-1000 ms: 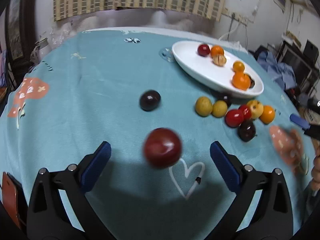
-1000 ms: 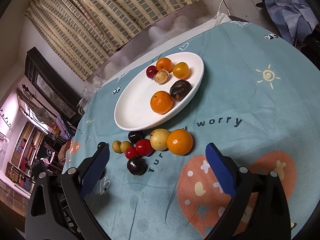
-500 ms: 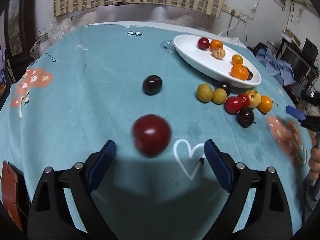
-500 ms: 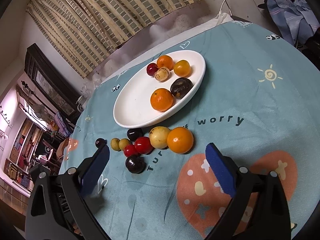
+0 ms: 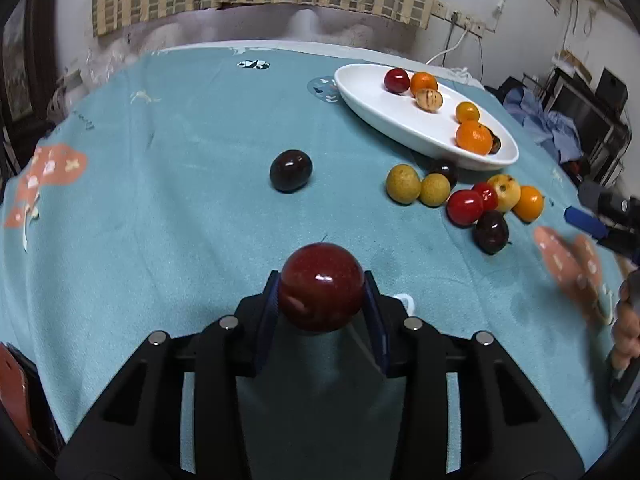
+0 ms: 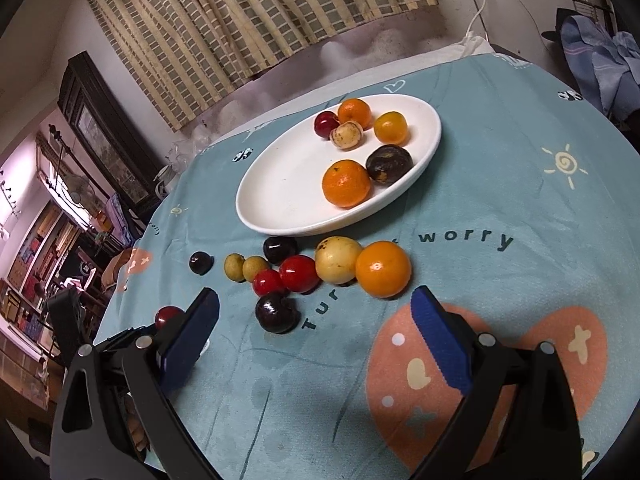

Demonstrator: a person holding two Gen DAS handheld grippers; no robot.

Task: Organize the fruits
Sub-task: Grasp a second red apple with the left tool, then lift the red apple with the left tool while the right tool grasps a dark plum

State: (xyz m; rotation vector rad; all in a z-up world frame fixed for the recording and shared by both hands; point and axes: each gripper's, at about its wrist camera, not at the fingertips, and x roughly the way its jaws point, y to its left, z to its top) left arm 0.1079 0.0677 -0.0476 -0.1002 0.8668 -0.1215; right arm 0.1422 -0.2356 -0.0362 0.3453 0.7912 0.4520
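A glossy dark red plum (image 5: 321,292) sits between the blue pads of my left gripper (image 5: 321,301), low over the teal cloth; the jaws are closing and both pads touch it. The same plum (image 6: 168,316) shows at the left of the right wrist view. My right gripper (image 6: 314,302) stands open just short of a cluster of loose fruits (image 6: 320,268) and holds nothing. A white oval plate (image 5: 372,96) behind the cluster holds several fruits. One dark plum (image 5: 291,170) lies alone mid-table.
The cluster (image 5: 464,200) has yellow, red, orange and dark fruits close below the plate's rim (image 6: 288,216). A hand (image 5: 628,320) and the right gripper's blue pad (image 5: 584,220) show at the right edge. Clothes and furniture stand beyond the table.
The left jaws, wide apart a second ago with the red plum loose between them, have come in onto it. The right gripper stayed open and rolled slightly.
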